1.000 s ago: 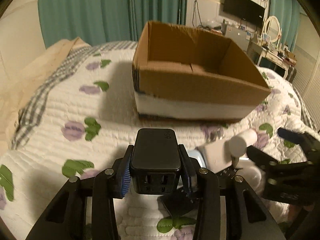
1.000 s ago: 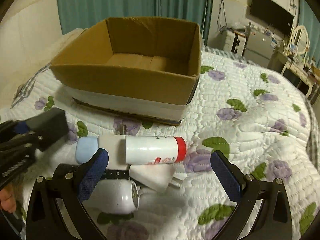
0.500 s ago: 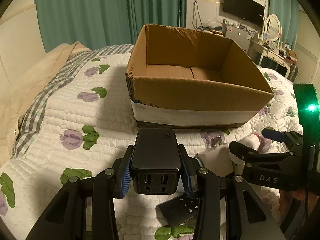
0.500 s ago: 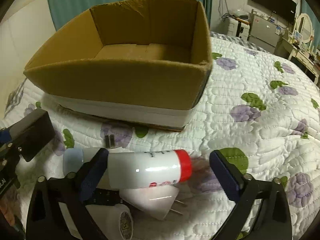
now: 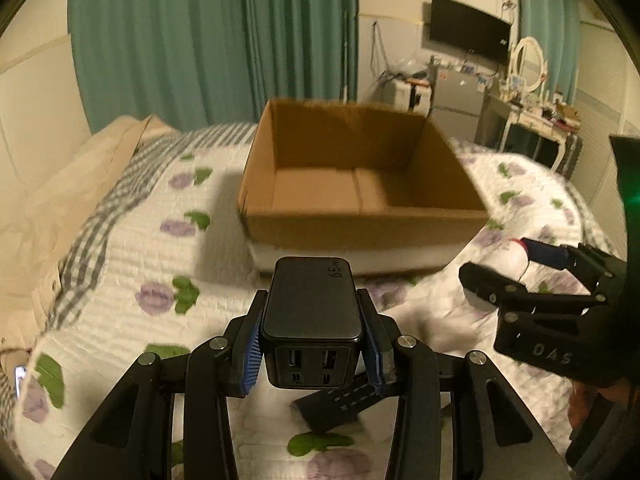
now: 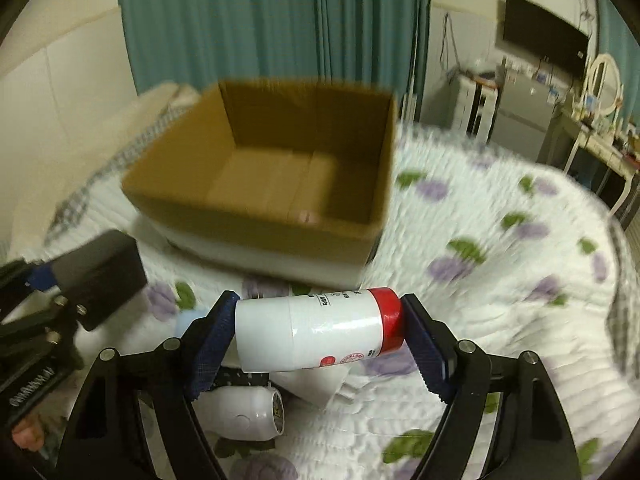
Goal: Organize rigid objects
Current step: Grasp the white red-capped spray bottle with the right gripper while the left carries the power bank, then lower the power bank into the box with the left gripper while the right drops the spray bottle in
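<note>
- My left wrist view looks forward along its fingers, low over the bed (image 5: 120, 264), facing the box (image 5: 360, 200) nearby.
- My right wrist view faces the same box (image 6: 276, 184) from its right, equally close.
- Each shows the other's gripper.

Dim warm indoor light, motion-blurred bedding and box, sharp foreground, dark fisheye corners

Teal curtains (image 5: 224, 40) behind floral quilt (image 5: 120, 280), wall TV (image 5: 470, 20), oval mirror (image 5: 530, 62) on dresser (image 5: 536, 120), maybe a fridge (image 6: 520, 120), blurred
</note>
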{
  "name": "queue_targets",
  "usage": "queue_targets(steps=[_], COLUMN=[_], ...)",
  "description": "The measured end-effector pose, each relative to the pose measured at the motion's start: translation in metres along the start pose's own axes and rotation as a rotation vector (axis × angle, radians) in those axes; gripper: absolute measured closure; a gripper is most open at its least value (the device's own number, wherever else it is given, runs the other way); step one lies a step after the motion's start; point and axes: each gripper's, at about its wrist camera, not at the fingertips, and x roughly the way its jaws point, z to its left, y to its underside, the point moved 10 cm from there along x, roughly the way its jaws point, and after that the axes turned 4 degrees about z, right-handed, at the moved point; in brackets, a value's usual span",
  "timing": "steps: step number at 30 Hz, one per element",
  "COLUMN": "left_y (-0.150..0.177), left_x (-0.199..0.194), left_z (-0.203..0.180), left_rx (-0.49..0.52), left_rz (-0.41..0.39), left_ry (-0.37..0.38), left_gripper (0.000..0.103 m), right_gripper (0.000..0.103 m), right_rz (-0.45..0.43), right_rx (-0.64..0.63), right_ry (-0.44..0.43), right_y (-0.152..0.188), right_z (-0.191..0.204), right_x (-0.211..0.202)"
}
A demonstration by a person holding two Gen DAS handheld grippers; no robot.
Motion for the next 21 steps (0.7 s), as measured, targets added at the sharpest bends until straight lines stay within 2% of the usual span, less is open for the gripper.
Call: queue_targets(steps=[3, 6, 12, 17, 21], left_y=[-0.021, -0.051, -0.103, -0.117, -0.111], left_x=[-0.012, -0.016, 0.013, 0.064, 0.100], left_z=[-0.007, -0.013, -0.015, -0.016, -0.012], left_rx=[0.003, 0.029, 0.055, 0.060, 0.062], left_rz=[-0.035, -0.077, -0.108, -0.059, -0.012], left_ry=[0.023, 0.011, -0.006, 0.002, -0.017], left_gripper=[0.061, 0.061, 0.061, 0.061, 0.061], right_gripper=[0.022, 0.022, 0.022, 0.022, 0.022], right_rz=[-0.058, -0.108, -0.182, -0.203, -0.193], right_rx=[-0.006, -0.017, -0.021, -0.028, -0.035], right_ry=[0.010, 0.017, 0.025, 0.017, 0.008], right_y=[-0.026, -0.054, -0.107, -0.138, -0.144], right_z=[-0.006, -0.012, -0.023, -0.026, -0.024], right_x=[-0.024, -0.040, -0.044, -0.019, 0.003])
